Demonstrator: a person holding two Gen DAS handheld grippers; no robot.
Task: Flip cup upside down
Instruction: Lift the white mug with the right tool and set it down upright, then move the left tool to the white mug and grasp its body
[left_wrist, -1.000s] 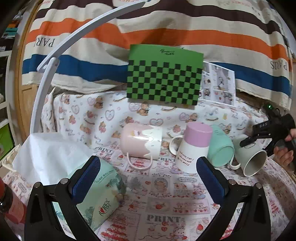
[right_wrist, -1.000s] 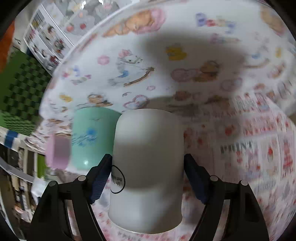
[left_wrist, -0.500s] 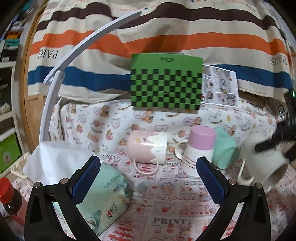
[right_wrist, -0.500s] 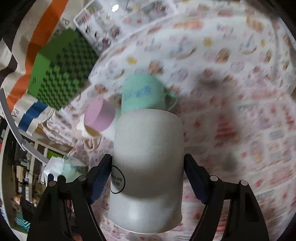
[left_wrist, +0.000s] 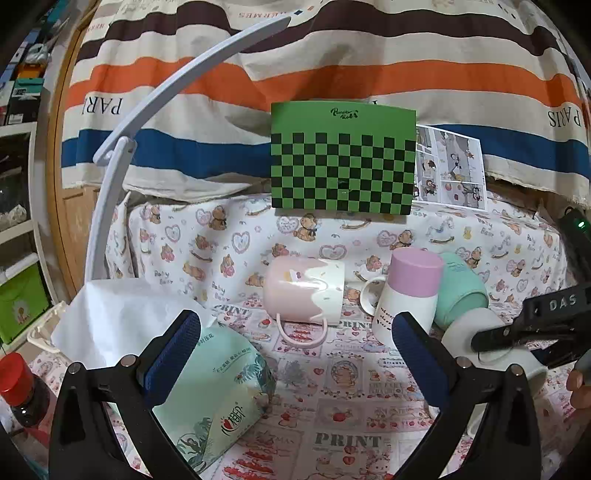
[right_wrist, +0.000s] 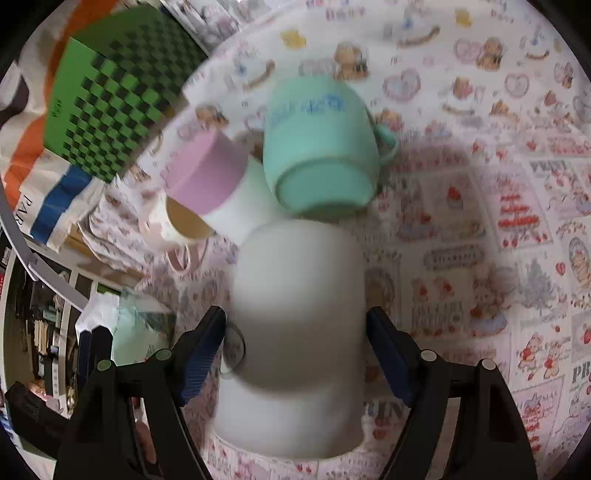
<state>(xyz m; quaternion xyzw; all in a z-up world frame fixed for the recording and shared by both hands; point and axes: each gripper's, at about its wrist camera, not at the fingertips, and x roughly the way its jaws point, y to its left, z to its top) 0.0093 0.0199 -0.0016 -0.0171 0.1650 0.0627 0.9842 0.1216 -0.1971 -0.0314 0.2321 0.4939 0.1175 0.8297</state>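
My right gripper (right_wrist: 295, 347) is shut on a pale grey-white cup (right_wrist: 295, 314), held tilted with its base pointing away from me and its rim toward the camera. The same cup (left_wrist: 476, 332) shows at the right of the left wrist view, clamped by the right gripper (left_wrist: 517, 332) just above the printed cloth (left_wrist: 332, 387). My left gripper (left_wrist: 291, 354) is open and empty, hovering over the cloth in front of the cups.
A pink-and-white mug (left_wrist: 303, 291) lies on its side. A white bottle with a lilac cap (left_wrist: 406, 291) stands beside a mint cup (left_wrist: 461, 291) lying tilted. A tissue pack (left_wrist: 218, 391), red-capped bottle (left_wrist: 18, 380), white lamp arm (left_wrist: 110, 184) and green checker board (left_wrist: 341, 162) surround them.
The right gripper has swung the grey-white cup round and lowered it toward the cloth near the mint cup. The left gripper has risen slightly and stays open.
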